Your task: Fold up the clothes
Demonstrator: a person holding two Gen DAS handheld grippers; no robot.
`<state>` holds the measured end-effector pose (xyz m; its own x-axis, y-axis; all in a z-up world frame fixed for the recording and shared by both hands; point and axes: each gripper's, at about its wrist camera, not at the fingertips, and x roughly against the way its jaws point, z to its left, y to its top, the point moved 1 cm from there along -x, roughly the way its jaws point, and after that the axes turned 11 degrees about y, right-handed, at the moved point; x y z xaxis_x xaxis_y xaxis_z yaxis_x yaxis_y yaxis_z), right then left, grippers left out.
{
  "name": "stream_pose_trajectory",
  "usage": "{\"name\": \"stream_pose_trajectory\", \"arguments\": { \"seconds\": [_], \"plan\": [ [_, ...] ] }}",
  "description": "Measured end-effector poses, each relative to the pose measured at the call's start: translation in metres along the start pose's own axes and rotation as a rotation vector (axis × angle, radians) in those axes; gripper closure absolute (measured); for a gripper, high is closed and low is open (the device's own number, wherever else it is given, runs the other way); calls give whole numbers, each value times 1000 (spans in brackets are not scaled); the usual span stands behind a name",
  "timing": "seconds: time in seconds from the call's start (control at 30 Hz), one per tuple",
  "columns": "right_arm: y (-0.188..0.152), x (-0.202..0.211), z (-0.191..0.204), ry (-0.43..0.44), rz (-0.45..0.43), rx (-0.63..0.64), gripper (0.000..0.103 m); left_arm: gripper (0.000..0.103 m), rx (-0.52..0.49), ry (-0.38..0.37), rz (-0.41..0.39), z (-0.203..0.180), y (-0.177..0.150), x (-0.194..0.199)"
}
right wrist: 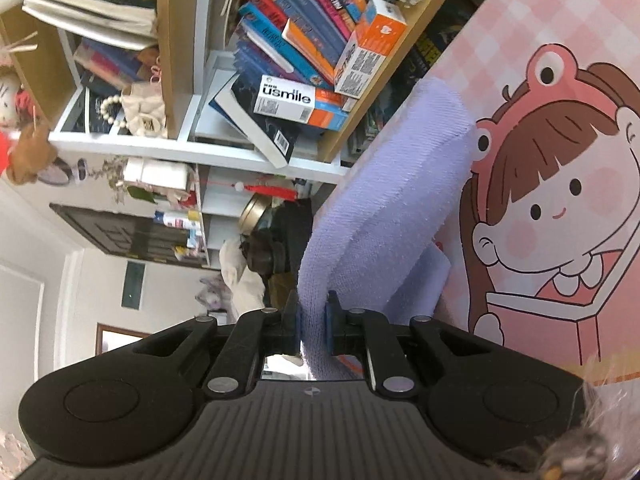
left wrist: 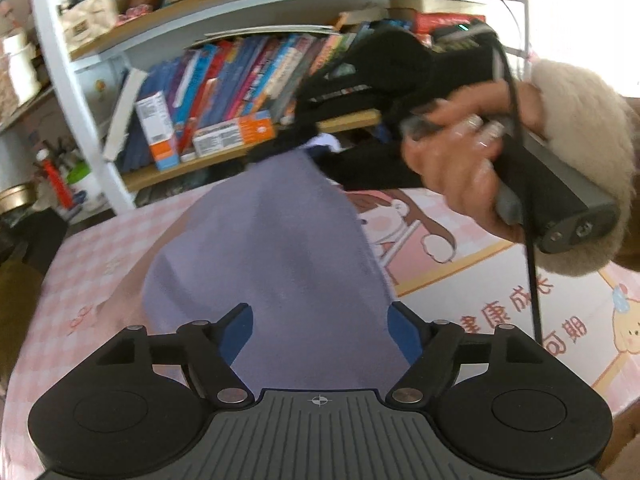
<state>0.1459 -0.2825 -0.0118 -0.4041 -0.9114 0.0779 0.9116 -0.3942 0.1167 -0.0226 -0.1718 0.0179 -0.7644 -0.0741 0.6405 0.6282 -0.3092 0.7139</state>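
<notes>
Left wrist view: your left gripper (left wrist: 320, 330) spreads its fingers (left wrist: 239, 330) wide over the lilac cloth (left wrist: 264, 248), which rises from the pink table (left wrist: 480, 300) toward your right hand (left wrist: 468, 152). Right wrist view: your right gripper (right wrist: 314, 326) pinches the cloth (right wrist: 384, 200), bookshelf (right wrist: 192, 80) behind.

Right gripper (right wrist: 313, 326): blue pads clamped on a fold of lavender knit cloth (right wrist: 384, 208), which stretches away from the jaws towards the far table edge. Pink checked tablecloth (right wrist: 560, 20), cartoon girl in a frog hat printed on it. Bookshelf (right wrist: 188, 120) behind: leaning books, one white-and-orange "usmile" box (right wrist: 300, 102).
</notes>
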Motion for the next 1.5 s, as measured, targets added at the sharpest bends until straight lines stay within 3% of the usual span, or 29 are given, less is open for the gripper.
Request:
{"name": "stream_pose_trajectory", "arguments": {
  "seconds": [0.33,0.4,0.57,0.83,0.87,0.93,0.97,1.0,1.07,1.1,1.13,1.17,1.27,1.33,1.4,1.5],
  "plan": [
    [6,-6,6,-48,47,33,93,25,-103,-41,52,-35,-6,-33],
    [7,-6,7,-63,59,45,93,25,-134,6,19,-43,0,-38],
    [7,-5,13,-74,86,86,93,25,-144,209,-28,-60,12,-56],
    [10,-2,15,-101,70,108,93,26,-102,292,3,-53,-8,-56],
    [10,-2,13,-100,66,99,93,33,-95,291,14,-49,-12,-55],
    [10,-1,8,-96,60,79,93,63,-80,266,37,-41,-15,-52],
    [10,-1,6,-93,55,69,93,87,-73,241,47,-37,-16,-50],
    [9,-1,4,-89,50,58,92,95,-65,222,50,-33,-18,-47],
    [9,1,-4,-83,32,28,89,96,-45,202,40,-23,-20,-38],
    [10,3,-9,-88,14,4,82,97,-31,201,30,-16,-19,-34],
    [10,5,-14,-96,-4,-21,67,97,-16,200,18,-8,-18,-29],
    [11,7,-20,-103,-22,-45,63,97,2,199,3,-1,-17,-21],
    [11,10,-41,-97,-72,-131,67,97,48,184,-37,16,-12,2],
    [10,10,-52,-88,-104,-176,89,97,54,179,-48,20,-9,12],
    [8,9,-60,-81,-127,-209,91,98,62,148,-59,21,-5,18],
    [9,23,-42,2,-183,-160,92,98,95,50,-122,24,8,29]
  ]
}}
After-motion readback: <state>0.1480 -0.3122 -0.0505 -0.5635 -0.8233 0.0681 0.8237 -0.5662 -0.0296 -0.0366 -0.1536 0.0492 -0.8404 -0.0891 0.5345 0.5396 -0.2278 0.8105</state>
